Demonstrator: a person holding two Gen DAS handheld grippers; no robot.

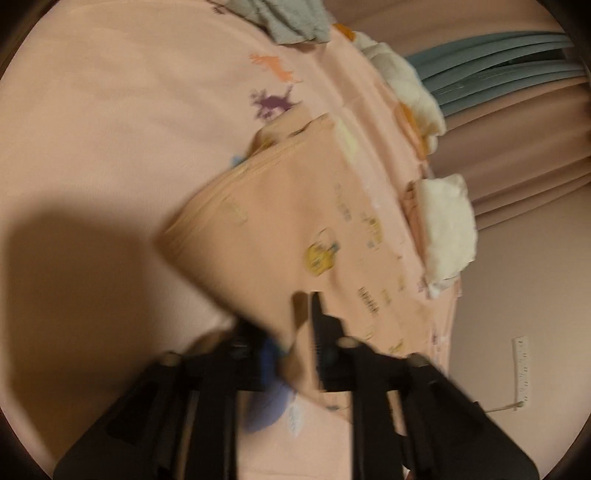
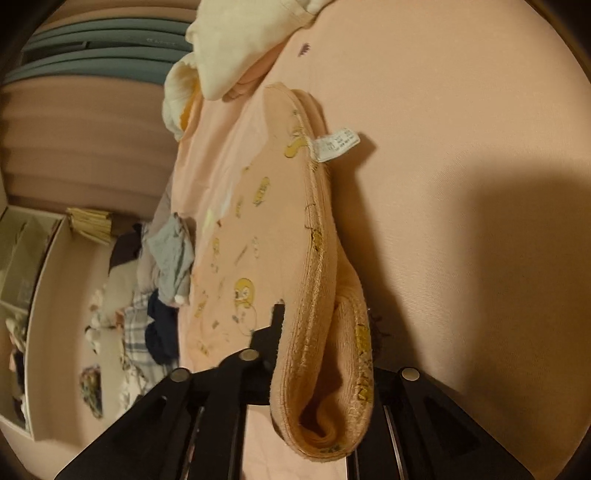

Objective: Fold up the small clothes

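A small peach garment [image 1: 295, 221] printed with yellow cartoon figures hangs lifted over the pink bed sheet [image 1: 110, 129]. My left gripper [image 1: 284, 332] is shut on its near corner, and the cloth runs between the two black fingers; this view is blurred. In the right wrist view the same peach garment [image 2: 258, 221] shows its ribbed edge and a white care label [image 2: 336, 142]. My right gripper [image 2: 325, 332] is shut on that ribbed edge, which droops in a loop over the jaws. The cloth hides the right finger.
Folded cream clothes [image 1: 447, 229] lie along the sheet's right edge, with a grey cloth [image 1: 291, 18] at the top. A pile of mixed clothes [image 2: 166, 258] lies to the left in the right wrist view, beside a white shelf [image 2: 37, 295]. Pinkish curtains [image 1: 517, 166] hang beyond.
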